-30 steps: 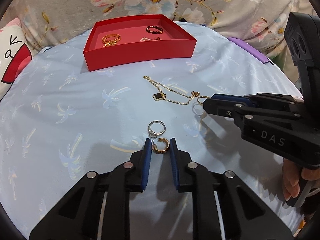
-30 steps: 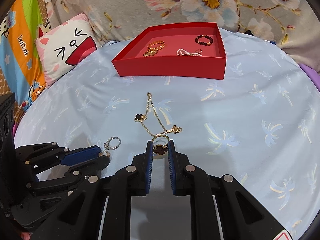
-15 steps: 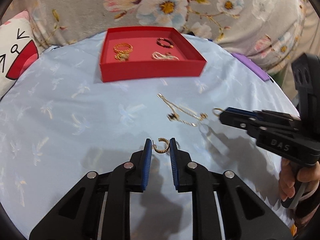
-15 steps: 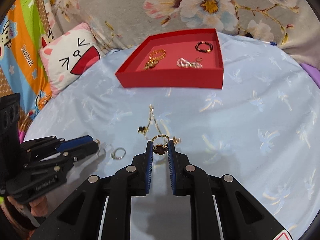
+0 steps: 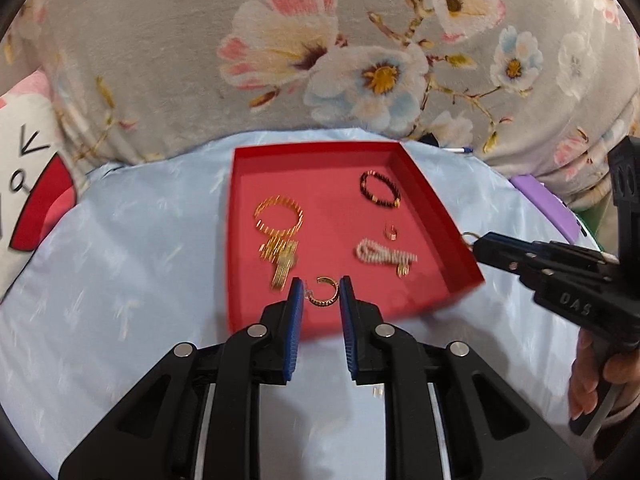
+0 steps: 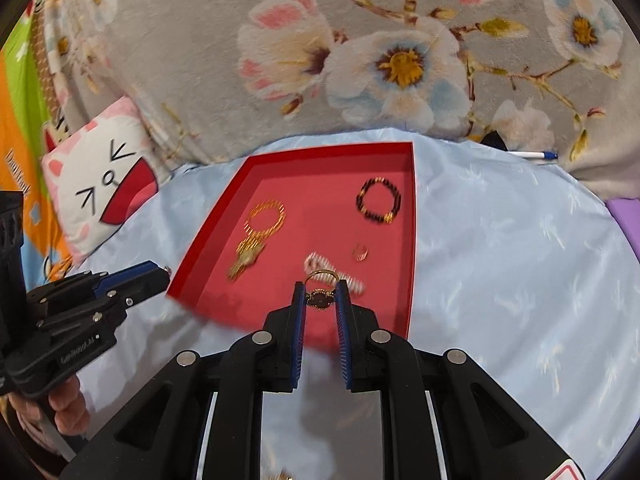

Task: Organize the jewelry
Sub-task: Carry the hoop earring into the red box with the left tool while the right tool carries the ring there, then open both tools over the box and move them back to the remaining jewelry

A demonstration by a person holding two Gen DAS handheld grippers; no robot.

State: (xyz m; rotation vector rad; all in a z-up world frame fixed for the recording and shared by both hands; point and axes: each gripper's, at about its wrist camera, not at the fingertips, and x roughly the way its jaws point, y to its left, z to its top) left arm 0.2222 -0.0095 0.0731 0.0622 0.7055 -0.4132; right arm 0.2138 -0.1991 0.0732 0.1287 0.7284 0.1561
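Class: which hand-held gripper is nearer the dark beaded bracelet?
Right. The right hand-held gripper sits at the right wall of the red tray, nearest the dark beaded bracelet; the left hand-held gripper hangs over its near edge.

gold bracelets (image 5: 279, 236) blurred; cat pillow (image 5: 28, 196) cut off.

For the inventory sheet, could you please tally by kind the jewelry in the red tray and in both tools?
Beaded bracelets: 2 (dark bracelet, white bracelet)
Gold bracelets: 2 (upper gold bracelet, lower gold bracelet; blurred, perhaps joined)
Small loose piece: 1
Hoop earring: 1, in left tool
Ring: 1, in right tool
Total: 7
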